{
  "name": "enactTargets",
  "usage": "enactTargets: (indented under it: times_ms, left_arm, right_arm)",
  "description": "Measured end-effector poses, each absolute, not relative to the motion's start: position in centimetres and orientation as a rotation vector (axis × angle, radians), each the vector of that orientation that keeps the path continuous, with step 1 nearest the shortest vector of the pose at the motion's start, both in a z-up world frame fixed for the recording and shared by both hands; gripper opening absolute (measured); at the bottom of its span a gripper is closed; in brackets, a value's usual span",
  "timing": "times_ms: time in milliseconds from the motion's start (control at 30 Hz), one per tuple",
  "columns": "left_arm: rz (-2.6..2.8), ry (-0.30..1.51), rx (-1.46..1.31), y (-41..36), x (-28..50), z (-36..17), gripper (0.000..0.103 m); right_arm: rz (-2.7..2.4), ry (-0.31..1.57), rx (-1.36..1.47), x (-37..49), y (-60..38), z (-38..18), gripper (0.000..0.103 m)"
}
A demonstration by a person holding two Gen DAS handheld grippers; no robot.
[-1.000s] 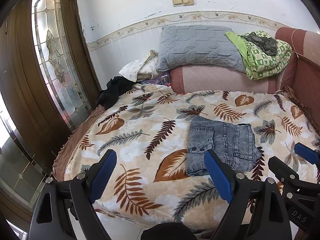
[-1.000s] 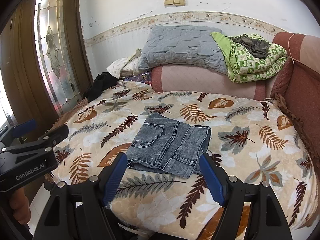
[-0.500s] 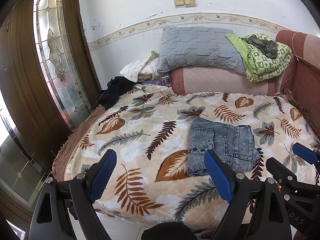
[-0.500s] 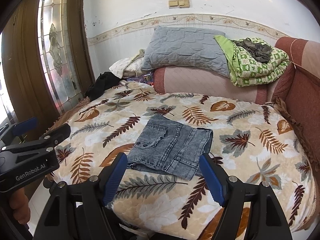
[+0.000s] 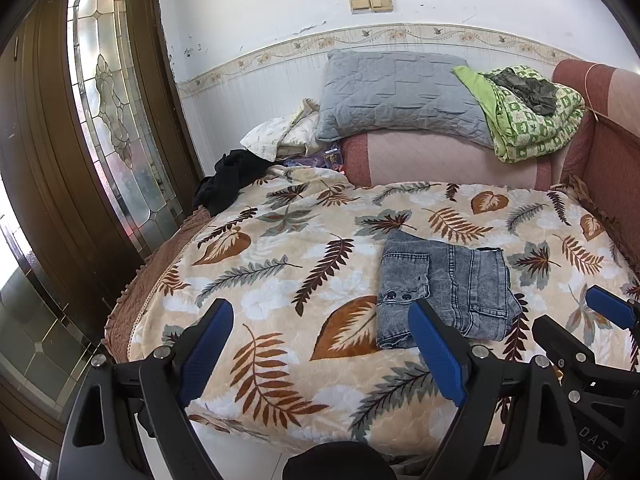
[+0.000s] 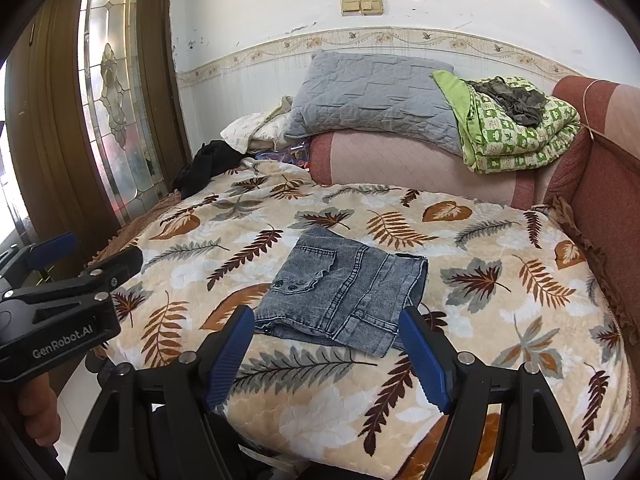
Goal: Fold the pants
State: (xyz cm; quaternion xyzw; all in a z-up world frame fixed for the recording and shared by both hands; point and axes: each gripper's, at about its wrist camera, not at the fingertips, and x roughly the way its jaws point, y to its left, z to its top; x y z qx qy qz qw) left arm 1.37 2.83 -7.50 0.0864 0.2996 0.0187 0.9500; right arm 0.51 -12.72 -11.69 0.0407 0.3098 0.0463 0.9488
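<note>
Grey denim pants (image 5: 440,284) lie folded into a compact rectangle on the leaf-patterned bedspread (image 5: 280,264), toward the near right. They also show in the right wrist view (image 6: 344,292). My left gripper (image 5: 320,344) is open and empty, held off the bed's near edge, to the left of the pants. My right gripper (image 6: 326,352) is open and empty, just short of the pants' near edge. Each gripper shows in the other's view, the right one (image 5: 592,344) at the right, the left one (image 6: 60,280) at the left.
A grey pillow (image 5: 400,96) and a green folded blanket (image 5: 524,120) lie on a pink bolster (image 5: 440,160) at the headboard. Black clothing (image 5: 228,180) and white cloth (image 5: 280,136) lie at the far left corner. A wooden glass-panelled door (image 5: 112,120) stands at the left. A red padded side (image 5: 608,160) is at the right.
Both grippers have drawn back and slightly up from the bed, staying open. The folded pants have not moved.
</note>
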Motion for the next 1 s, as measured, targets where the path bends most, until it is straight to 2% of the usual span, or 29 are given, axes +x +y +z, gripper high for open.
enactTargets:
  times_ms: [1000]
  left_arm:
    - [0.016,0.643,0.153,3.4,2.2,-8.7,0.089]
  right_arm:
    - [0.091,0.662,0.066,1.3,-12.4,-12.6,0.078]
